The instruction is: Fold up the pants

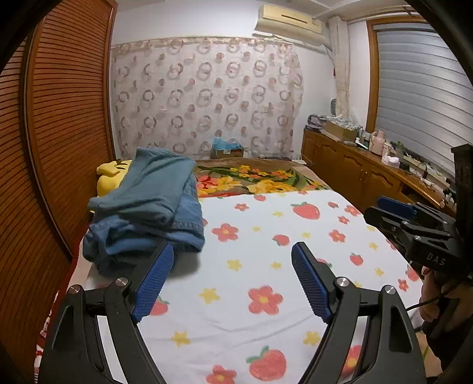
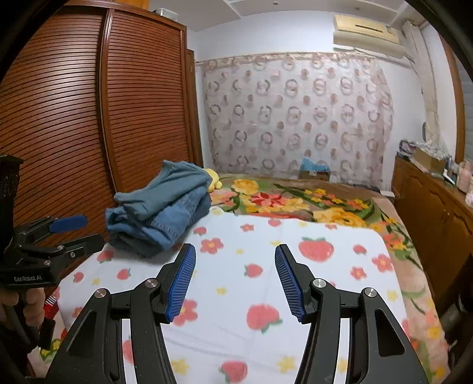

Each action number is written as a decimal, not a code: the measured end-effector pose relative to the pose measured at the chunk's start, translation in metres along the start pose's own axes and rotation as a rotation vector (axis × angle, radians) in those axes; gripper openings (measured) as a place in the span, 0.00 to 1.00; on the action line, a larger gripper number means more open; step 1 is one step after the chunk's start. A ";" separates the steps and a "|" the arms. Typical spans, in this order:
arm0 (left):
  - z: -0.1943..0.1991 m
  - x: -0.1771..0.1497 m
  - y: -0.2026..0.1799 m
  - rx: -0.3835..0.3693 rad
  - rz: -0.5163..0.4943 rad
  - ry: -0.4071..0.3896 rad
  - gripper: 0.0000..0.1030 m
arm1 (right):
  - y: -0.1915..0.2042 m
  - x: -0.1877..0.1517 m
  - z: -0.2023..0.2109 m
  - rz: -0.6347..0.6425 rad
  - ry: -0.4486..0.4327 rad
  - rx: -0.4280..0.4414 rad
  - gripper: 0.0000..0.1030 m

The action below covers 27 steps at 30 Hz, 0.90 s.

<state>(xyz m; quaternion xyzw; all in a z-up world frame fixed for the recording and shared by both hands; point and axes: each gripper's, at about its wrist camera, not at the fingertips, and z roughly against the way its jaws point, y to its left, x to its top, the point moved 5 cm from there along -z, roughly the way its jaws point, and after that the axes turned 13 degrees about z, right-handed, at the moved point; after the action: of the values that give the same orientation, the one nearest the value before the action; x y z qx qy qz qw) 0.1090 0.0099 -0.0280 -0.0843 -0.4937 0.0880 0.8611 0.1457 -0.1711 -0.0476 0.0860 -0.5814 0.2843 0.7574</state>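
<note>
Bedding covered nearly all I saw: a white blanket (image 1: 266, 251) printed with strawberries and small red and yellow flowers lay over the near part of the bed, and beyond it a brown blanket (image 2: 295, 201) with big yellow and red blooms ran to the far end. My left claw (image 1: 233, 260) hung released over the white blanket, its blue pads (image 1: 153, 283) wide apart with nothing between them. My right claw (image 2: 235, 263) was released too, jaws parted less widely, also empty above the same blanket. The pants (image 1: 147, 206), blue and bunched in a loose folded heap, sat at the left edge of the bed, against the wardrobe side, well ahead of my left claw and apart from both. A yellow plush toy (image 1: 113, 174) peeked out behind the heap. The louvred wooden wardrobe (image 2: 88, 118) stood along the left. A sheer curtain (image 1: 207, 97) with ring patterns hung on the far wall, an air conditioner (image 1: 289, 17) above it, and a cardboard box (image 1: 227, 150) below it. On the right ran a wooden bench (image 1: 354, 165) cluttered with small things, beneath a window blind (image 1: 419, 88)
</note>
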 end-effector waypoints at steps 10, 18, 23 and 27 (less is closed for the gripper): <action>0.019 -0.009 -0.027 -0.027 -0.031 -0.013 0.80 | 0.006 -0.005 0.036 -0.047 0.005 -0.058 0.58; 0.042 0.003 -0.037 -0.042 -0.038 -0.067 0.80 | 0.015 0.005 0.063 -0.054 -0.032 -0.134 0.58; 0.049 0.008 -0.037 -0.049 -0.025 -0.087 0.80 | 0.024 0.000 0.075 -0.057 -0.045 -0.172 0.59; 0.050 0.009 -0.036 -0.047 -0.023 -0.094 0.80 | 0.031 -0.001 0.077 -0.058 -0.055 -0.181 0.64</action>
<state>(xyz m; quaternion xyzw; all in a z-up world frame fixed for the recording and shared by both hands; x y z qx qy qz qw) 0.0724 -0.0197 0.0124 -0.0948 -0.5366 0.0702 0.8355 0.0646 -0.1813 -0.0313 0.0418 -0.6228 0.2059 0.7537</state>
